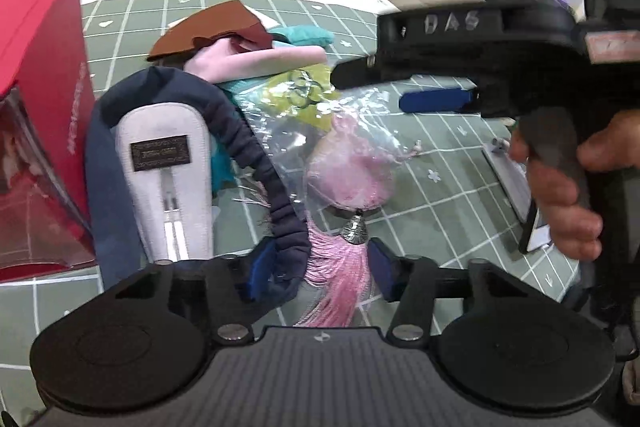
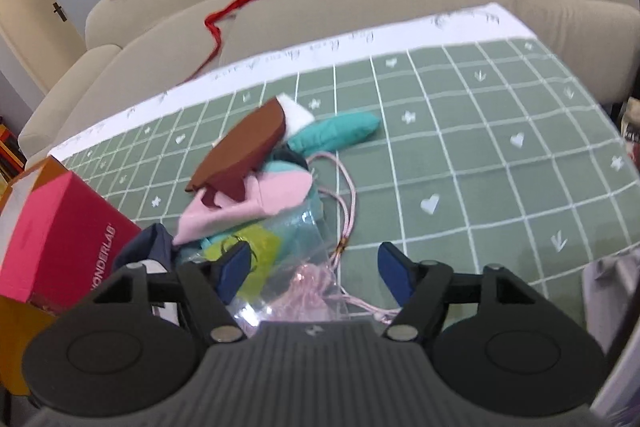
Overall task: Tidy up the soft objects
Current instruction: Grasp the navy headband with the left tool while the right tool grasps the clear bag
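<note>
Left gripper (image 1: 316, 277), half-closed, straddles a pink tassel (image 1: 340, 279); pinch only it, excluding the navy band (image 1: 286, 227). Right gripper (image 2: 314, 273) wide, empty.

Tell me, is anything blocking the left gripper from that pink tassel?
Partly. The pink silky tassel already lies between the left gripper's jaws, but the ruched navy fabric band sits there too, against the left blue pad, so closing would likely catch both.
</note>
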The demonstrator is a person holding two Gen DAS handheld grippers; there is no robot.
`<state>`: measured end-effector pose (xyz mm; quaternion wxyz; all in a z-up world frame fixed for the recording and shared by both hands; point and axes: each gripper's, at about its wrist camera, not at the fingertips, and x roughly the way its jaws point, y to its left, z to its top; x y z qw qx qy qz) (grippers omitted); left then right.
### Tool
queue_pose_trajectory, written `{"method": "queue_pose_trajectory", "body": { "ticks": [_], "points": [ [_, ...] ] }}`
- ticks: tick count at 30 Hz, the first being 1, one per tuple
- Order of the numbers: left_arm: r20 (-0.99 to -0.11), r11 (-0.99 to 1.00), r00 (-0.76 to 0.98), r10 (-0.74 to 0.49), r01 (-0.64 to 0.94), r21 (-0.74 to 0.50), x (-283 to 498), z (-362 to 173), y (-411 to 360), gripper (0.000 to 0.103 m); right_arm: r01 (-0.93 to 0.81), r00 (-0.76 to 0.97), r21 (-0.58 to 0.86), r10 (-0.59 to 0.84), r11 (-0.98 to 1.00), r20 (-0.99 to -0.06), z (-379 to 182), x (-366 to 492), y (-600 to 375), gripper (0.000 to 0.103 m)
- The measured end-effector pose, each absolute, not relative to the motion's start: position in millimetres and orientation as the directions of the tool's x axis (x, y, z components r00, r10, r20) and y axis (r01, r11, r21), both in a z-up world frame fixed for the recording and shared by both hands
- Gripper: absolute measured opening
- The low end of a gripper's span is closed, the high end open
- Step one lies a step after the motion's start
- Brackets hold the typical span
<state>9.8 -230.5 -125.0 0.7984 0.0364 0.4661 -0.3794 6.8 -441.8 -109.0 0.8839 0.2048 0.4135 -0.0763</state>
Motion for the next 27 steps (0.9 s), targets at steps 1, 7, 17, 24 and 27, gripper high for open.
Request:
{"method": "queue_pose_trajectory", "body": {
  "ticks": [1,7,17,24,27],
  "points": [
    [-0.771,0.715,0.282,-0.570,0.633,-0.297,11,-125,-230,0.041,0.300,0.641,0.298,0.040,0.906,-0.767,-113,8,-441,0.068],
    [-0.761,0.726,0.300,-0.575,0.617,-0.305,14,-126,-220,0.019,0.271,0.636,0.312,0.074,0.911,-0.768,-122,12,-436,0.029],
    [-0.754,0.729,0.330,-0.568,0.628,-0.274,4,-124,-208,0.016,0.238,0.684,0.250,0.021,0.938,-0.729,-97,3,-434,0.000],
    [-0.784,0.742,0.316,-0.535,0.619,-0.257,-3,-114,-191,0.017,0.238,0.691,0.263,0.027,0.935,-0.723,-88,-4,-440,0.000],
    [-0.791,0.752,0.333,-0.513,0.619,-0.227,-6,-116,-184,0.017,0.230,0.660,0.274,0.057,0.934,-0.749,-95,-2,-440,0.000]
  ]
}}
